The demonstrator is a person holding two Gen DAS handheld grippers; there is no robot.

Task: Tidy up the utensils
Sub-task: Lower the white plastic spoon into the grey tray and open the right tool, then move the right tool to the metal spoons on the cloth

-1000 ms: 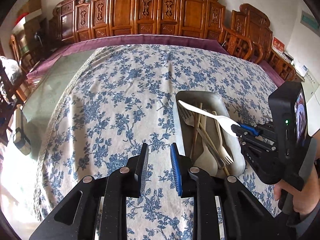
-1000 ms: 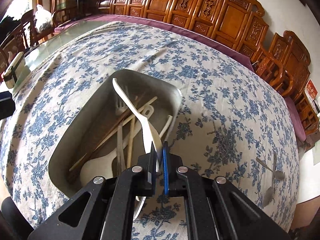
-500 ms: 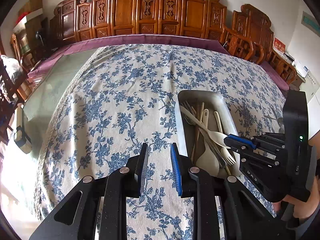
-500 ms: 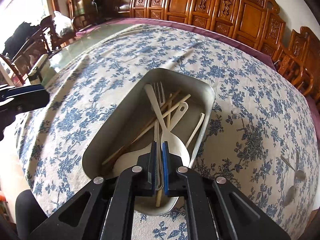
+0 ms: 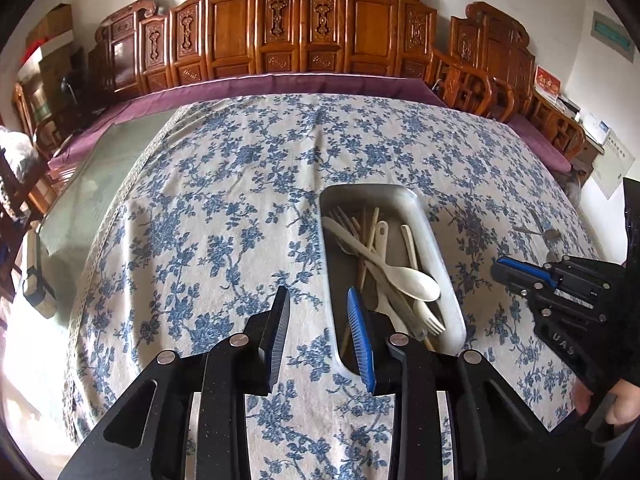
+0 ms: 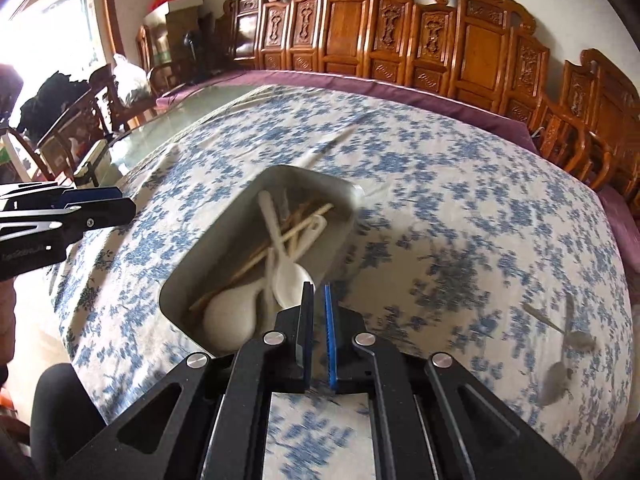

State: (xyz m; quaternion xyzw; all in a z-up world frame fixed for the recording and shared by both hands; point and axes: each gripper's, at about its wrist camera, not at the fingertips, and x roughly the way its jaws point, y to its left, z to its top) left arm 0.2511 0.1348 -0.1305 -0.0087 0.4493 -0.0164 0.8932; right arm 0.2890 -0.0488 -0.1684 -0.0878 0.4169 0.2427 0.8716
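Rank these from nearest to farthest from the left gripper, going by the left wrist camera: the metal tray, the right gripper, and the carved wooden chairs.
1. Metal tray: just right of the left gripper, its near corner by the blue pad.
2. Right gripper: farther right, beyond the tray.
3. Carved wooden chairs: across the table, along the wall.

Black tools (image 5: 320, 328), blue pads (image 5: 360, 332), seemingly ribbed.

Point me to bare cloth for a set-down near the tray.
Free: the floral tablecloth left of the metal tray, out to its lace edge, and the stretch beyond the tray toward the purple border. Crowded: the tray, piled with utensils, and the right side, where two metal spoons lie.
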